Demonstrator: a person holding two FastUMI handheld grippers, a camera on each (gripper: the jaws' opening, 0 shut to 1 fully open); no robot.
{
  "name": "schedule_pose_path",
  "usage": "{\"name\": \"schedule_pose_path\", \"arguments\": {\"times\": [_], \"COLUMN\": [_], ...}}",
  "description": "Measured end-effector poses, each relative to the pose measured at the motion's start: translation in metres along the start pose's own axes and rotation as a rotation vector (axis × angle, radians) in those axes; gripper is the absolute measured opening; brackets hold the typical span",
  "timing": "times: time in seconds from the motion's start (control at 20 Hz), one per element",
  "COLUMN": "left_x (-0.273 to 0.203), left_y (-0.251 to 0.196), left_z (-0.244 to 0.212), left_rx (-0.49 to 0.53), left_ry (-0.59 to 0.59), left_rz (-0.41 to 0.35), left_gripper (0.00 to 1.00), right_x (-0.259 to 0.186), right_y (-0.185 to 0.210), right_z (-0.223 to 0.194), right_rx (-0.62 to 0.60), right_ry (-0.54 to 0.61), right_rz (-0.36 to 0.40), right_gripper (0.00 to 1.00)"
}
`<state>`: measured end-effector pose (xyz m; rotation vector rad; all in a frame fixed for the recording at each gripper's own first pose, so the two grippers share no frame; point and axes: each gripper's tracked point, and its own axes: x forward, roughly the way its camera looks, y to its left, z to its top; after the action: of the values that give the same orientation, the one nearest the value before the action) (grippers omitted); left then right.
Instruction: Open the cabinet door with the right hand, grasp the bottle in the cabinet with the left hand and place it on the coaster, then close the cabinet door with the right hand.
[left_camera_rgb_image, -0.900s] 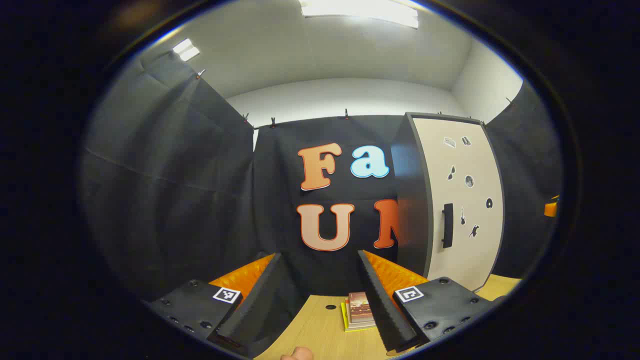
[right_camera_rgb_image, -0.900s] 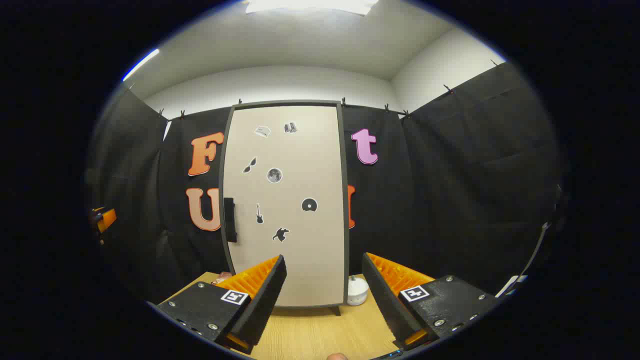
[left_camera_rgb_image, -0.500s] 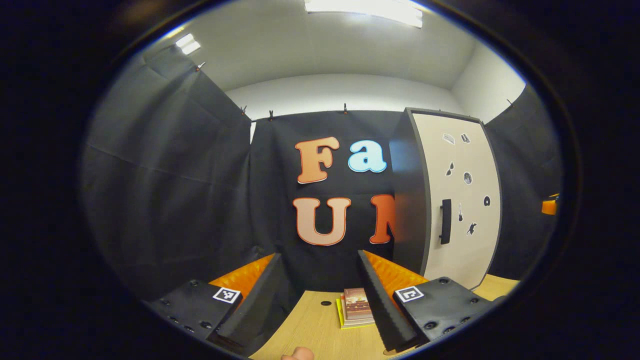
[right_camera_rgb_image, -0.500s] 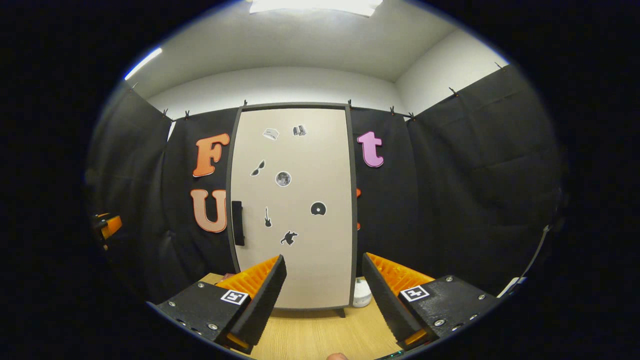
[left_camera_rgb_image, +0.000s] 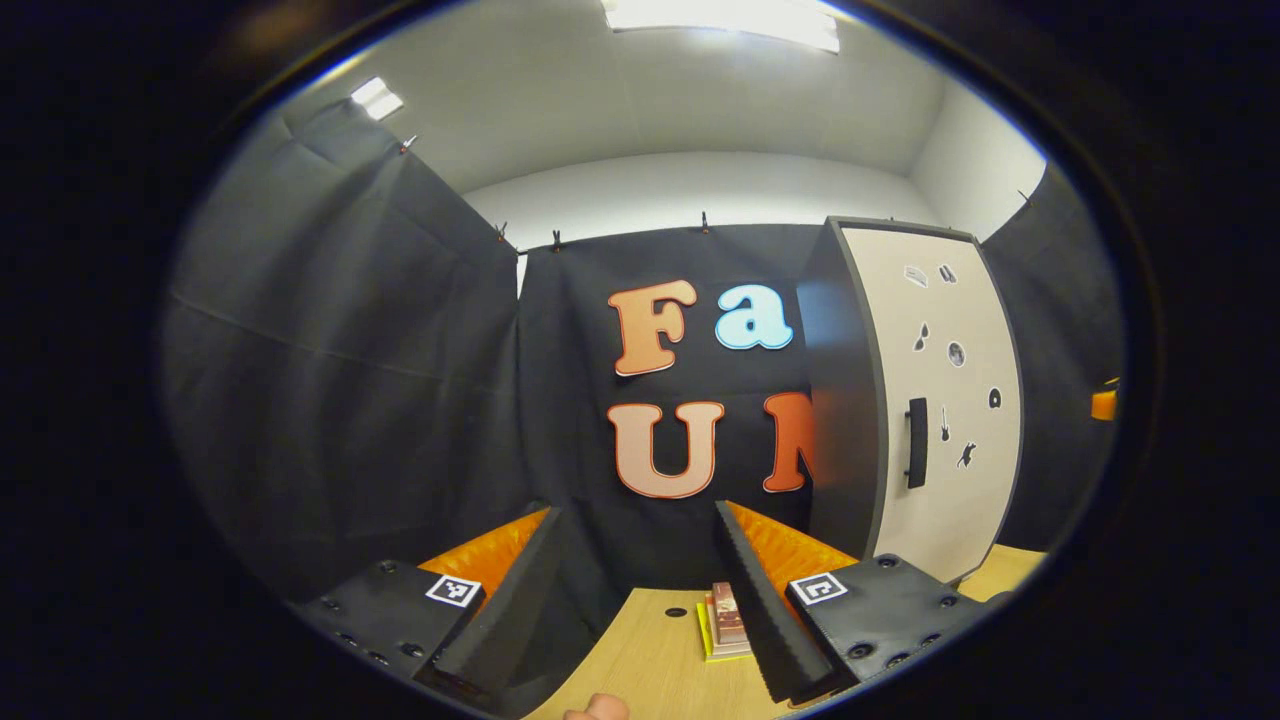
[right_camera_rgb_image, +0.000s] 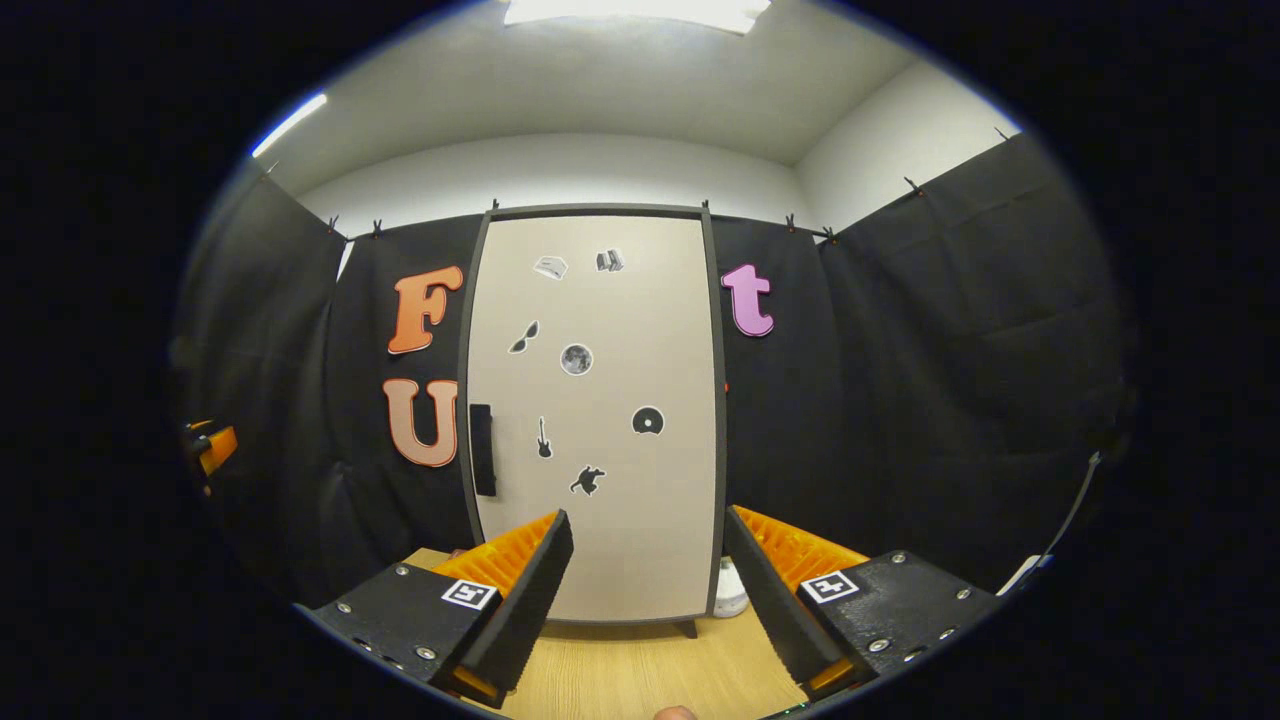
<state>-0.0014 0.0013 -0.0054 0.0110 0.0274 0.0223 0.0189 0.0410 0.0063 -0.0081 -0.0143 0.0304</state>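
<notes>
Both my claws idle, nothing gripped: right gripper (right_camera_rgb_image: 645, 590) has its fingers spread wide with only air between them, left gripper (left_camera_rgb_image: 635, 590) the same

Right one held level over the wooden table (right_camera_rgb_image: 620, 675), aimed square at the cabinet door (right_camera_rgb_image: 595, 420) — that's deliberate, door is step one and it's mine to open. Door is shut, so the bottle must be behind it, I can't see it. Handle (right_camera_rgb_image: 483, 450) is the black vertical bar on the door's left edge, so it sits left of my fingers' line; I judge I need to shift left and go forward before closing on it

Left claw parked off to the side, level, low over the table, pointing at the booth wall. Small stack of books (left_camera_rgb_image: 728, 625) lies just past its right finger, cabinet well to its right. Coaster not identifiable

Small white object (right_camera_rgb_image: 732, 597) on the table at the cabinet's right foot, can't tell what
</notes>
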Motion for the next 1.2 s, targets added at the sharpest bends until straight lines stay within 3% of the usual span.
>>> {"name": "schedule_pose_path", "arguments": {"times": [0.55, 0.85, 1.05, 1.1, 1.2], "left_x": [0.000, -0.008, -0.010, -0.012, -0.013], "left_y": [0.001, 0.035, 0.038, 0.039, 0.043], "left_z": [-0.012, -0.029, -0.037, -0.039, -0.043], "left_rx": [-0.011, -0.005, -0.021, -0.024, -0.032], "left_ry": [0.037, 0.039, 0.044, 0.044, 0.045], "left_rz": [0.000, 0.037, 0.035, 0.034, 0.035], "left_gripper": [0.93, 0.96, 0.99, 0.93, 0.96], "right_x": [0.079, 0.141, 0.189, 0.200, 0.220], "right_y": [0.111, 0.177, 0.201, 0.204, 0.211], "right_z": [-0.011, -0.021, -0.030, -0.033, -0.042], "right_rx": [-0.002, 0.025, -0.009, -0.005, 0.020], "right_ry": [0.036, 0.059, 0.066, 0.072, 0.094], "right_rz": [0.109, 0.166, 0.156, 0.149, 0.141], "right_gripper": [0.95, 0.95, 0.95, 0.95, 0.95]}}
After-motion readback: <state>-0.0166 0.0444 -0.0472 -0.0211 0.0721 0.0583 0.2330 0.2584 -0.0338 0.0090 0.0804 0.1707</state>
